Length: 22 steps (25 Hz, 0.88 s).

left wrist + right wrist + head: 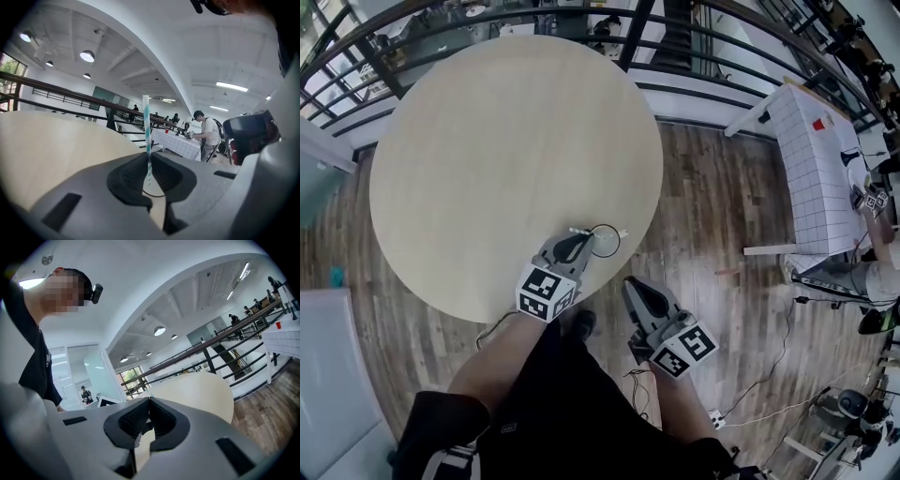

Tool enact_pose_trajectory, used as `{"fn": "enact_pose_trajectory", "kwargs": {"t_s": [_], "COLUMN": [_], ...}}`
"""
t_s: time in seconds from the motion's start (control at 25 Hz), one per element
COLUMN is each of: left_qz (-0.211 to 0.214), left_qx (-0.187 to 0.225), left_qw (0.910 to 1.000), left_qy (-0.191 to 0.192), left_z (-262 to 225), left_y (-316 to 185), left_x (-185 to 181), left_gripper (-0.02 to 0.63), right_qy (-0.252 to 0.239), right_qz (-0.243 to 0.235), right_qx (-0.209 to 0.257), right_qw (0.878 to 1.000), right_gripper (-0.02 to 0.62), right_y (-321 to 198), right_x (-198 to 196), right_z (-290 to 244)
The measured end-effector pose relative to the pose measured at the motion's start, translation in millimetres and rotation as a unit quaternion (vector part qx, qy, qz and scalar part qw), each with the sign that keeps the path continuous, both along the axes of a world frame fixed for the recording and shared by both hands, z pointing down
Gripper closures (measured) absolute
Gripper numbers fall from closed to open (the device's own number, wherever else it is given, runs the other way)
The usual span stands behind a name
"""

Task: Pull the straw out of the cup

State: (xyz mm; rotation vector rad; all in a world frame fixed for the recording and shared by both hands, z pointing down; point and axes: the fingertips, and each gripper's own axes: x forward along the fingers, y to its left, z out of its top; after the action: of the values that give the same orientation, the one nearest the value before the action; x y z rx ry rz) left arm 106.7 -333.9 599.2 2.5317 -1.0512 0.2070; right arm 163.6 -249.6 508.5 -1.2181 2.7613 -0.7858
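Observation:
A white straw with teal stripes (146, 133) stands upright between the pads of my left gripper (149, 158), which is shut on it. In the head view the left gripper (581, 242) reaches over the near edge of the round pale table (487, 159). Its tips lie beside the clear cup (606, 241), which shows from above as a thin dark ring. A thin dark arc of the cup's rim (152, 193) shows low between the jaws. My right gripper (630, 284) hangs over the wooden floor just off the table, shut with nothing in it (149, 400).
A dark railing (722, 42) curves behind the table. A white grid-topped table (816, 169) stands at the right, with a person beside it at the frame's edge. Cables (769, 375) trail over the wooden floor. The holder's legs are at the bottom.

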Motion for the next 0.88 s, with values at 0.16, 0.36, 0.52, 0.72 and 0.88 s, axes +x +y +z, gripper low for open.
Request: {"fn": "enact_pose_trajectory", "kwargs": {"t_s": [0.16,0.36,0.52,0.72,0.88], "left_qz": [0.002,0.008,0.016,0.025,0.011], "left_qx": [0.003,0.001,0.004,0.028,0.046], "left_qw": [1.0000,1.0000,0.9999,0.9991,0.9979], "left_qy": [0.004,0.006,0.004,-0.017,-0.044], "left_z": [-18.4,-35.3,-57.9,-93.8,-115.0], "left_y": [3.6,13.8,26.2,52.3,70.1], "left_x": [-5.0,-9.8,-7.7,-6.1,-7.3], "left_gripper": [0.577,0.577,0.577,0.577,0.577], "right_qy": [-0.004,-0.012,-0.013,-0.017,-0.024], "right_qz": [0.004,0.013,0.036,0.058,0.059], "right_qx": [0.015,0.033,0.054,0.088,0.100], "right_qw": [1.000,0.999,0.998,0.994,0.993], "right_gripper": [0.577,0.577,0.577,0.577,0.577], "right_y": [-1.1,1.1,3.5,16.7,26.9], "right_x": [0.6,7.9,25.7,48.7,58.0], "right_z": [-16.8,-33.4,-51.9,-77.0,-84.7]}}
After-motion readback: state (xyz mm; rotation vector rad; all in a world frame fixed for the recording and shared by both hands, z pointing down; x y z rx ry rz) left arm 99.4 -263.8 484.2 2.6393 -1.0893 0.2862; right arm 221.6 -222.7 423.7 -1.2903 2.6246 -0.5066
